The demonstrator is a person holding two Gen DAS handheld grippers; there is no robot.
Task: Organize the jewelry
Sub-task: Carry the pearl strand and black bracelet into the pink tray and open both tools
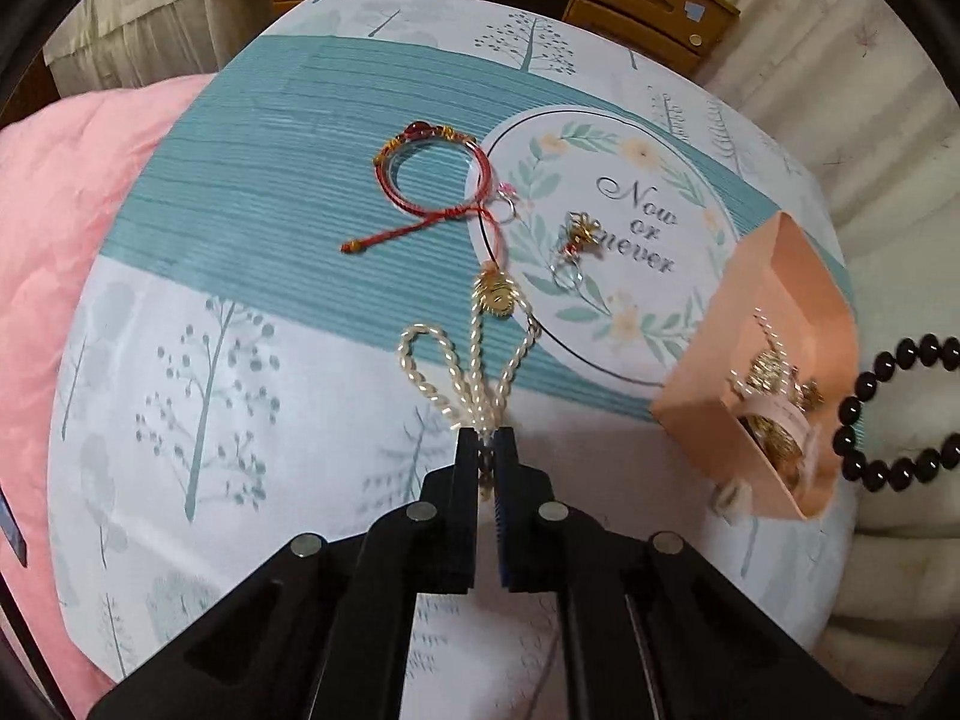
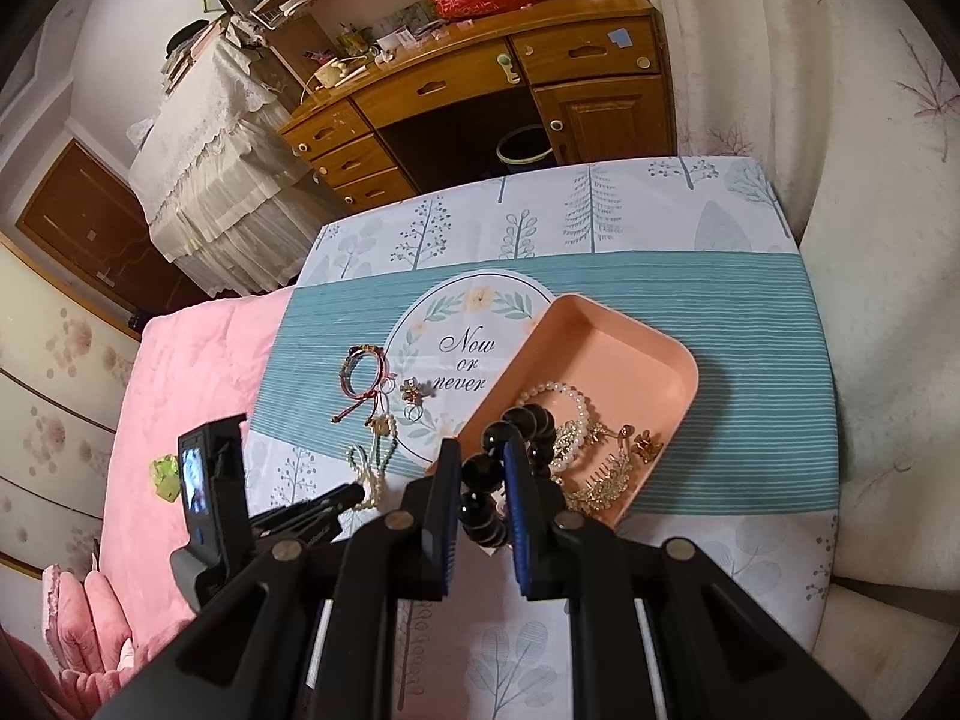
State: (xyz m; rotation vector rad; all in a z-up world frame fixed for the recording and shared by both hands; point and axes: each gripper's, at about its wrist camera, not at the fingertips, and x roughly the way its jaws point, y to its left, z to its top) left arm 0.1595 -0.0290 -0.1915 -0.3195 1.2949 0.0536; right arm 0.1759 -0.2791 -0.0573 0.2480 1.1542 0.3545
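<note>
- Printed tablecloth (image 1: 198, 420) carries scattered jewelry beside peach tray (image 2: 606, 330)
- Left gripper (image 1: 485, 438) pinches pearl necklace (image 1: 474, 354): lift slowly, avoid snagging
- Right gripper (image 2: 480, 462) clamps black bead bracelet (image 2: 510, 450) at the tray's edge

The black bead bracelet (image 1: 894, 414) runs off the left wrist view's right edge. The peach tray's (image 1: 774, 324) near wall hides part of its contents. Small rings (image 2: 414, 402) on the cloth are too tiny to identify.
</note>
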